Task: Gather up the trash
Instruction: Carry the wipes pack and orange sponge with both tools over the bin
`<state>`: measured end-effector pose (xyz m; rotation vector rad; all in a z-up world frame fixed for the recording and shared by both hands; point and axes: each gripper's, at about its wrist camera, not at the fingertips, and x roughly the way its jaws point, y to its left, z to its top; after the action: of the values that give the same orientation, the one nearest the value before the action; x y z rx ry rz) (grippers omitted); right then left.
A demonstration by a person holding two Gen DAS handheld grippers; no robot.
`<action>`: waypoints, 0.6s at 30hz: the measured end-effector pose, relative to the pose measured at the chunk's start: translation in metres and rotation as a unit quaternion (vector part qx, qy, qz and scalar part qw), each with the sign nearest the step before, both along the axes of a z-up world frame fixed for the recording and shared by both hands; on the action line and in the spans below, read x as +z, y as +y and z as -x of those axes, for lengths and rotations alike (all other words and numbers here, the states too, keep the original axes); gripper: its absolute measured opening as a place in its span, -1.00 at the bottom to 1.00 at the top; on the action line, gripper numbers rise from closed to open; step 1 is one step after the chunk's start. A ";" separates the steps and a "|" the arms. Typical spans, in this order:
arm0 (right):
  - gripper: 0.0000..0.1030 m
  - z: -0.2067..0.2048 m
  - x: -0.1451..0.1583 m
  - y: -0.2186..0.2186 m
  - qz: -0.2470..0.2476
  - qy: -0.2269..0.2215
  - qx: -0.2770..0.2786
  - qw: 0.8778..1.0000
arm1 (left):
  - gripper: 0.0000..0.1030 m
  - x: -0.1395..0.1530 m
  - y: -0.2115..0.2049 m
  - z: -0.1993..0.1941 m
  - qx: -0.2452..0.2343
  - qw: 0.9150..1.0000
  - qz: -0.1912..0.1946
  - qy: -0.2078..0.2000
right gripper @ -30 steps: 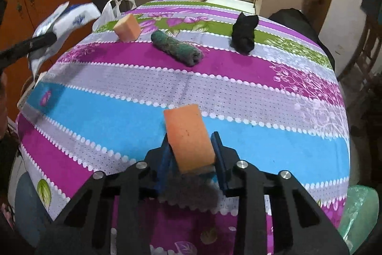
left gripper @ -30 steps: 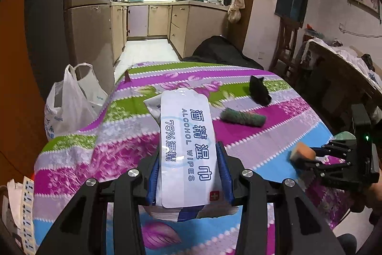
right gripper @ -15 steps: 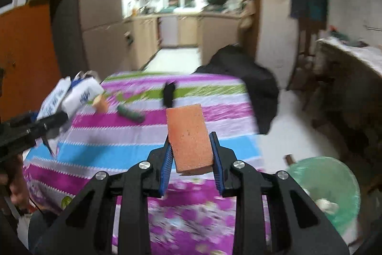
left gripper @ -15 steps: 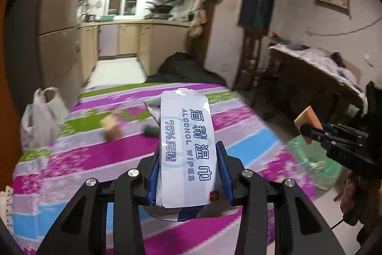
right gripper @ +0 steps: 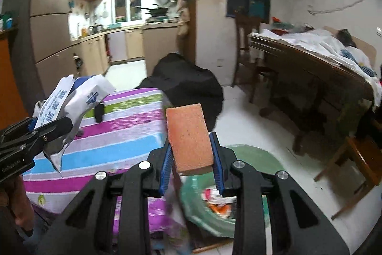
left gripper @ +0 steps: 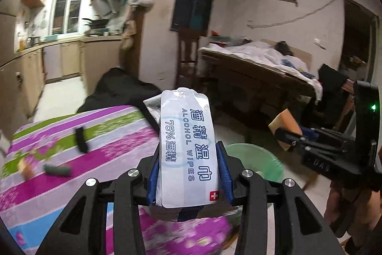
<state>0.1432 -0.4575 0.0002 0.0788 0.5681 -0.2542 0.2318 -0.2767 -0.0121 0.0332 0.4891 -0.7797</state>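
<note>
Striped cloth in purple, green, blue and white covers the table [left gripper: 114, 154], which stands in a lit room with a kitchen behind and a cluttered wooden bench [right gripper: 310, 64] along the right wall. On the floor just beyond the table's near corner sits a green bin [right gripper: 253, 157] with scraps of rubbish visible inside.

Left gripper [left gripper: 188, 174]: blue pads are pressed against both sides of a white alcohol wipes pack [left gripper: 186, 140], which stands up between them, label facing the camera, held in the air above the table edge with the bin's rim showing behind it. In the right wrist view the same pack appears at the left, clamped and raised over the cloth.

Right gripper [right gripper: 192, 162]: pads pinch an orange sponge block [right gripper: 188, 135] by its long sides; the block is upright and is carried over the floor, with the bin directly behind and below it.

Remaining on the cloth: a black item [left gripper: 80, 139] on the green stripe, a dark green roll [left gripper: 57, 170] on the magenta stripe, and a second orange block [left gripper: 25, 169] at the left edge, blurred. A black bag [right gripper: 188, 83] lies on the floor beyond the table.
</note>
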 end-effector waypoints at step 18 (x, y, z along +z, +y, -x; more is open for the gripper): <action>-0.46 -0.029 -0.050 -0.133 -0.099 0.122 -0.055 0.986 | -0.16 -0.046 -0.198 -0.044 -0.075 0.989 -0.079 0.097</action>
<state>0.1718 -0.5905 -0.0493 0.2740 0.8337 -0.3172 0.2754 -0.4746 -0.0586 0.1439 0.7397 -0.8950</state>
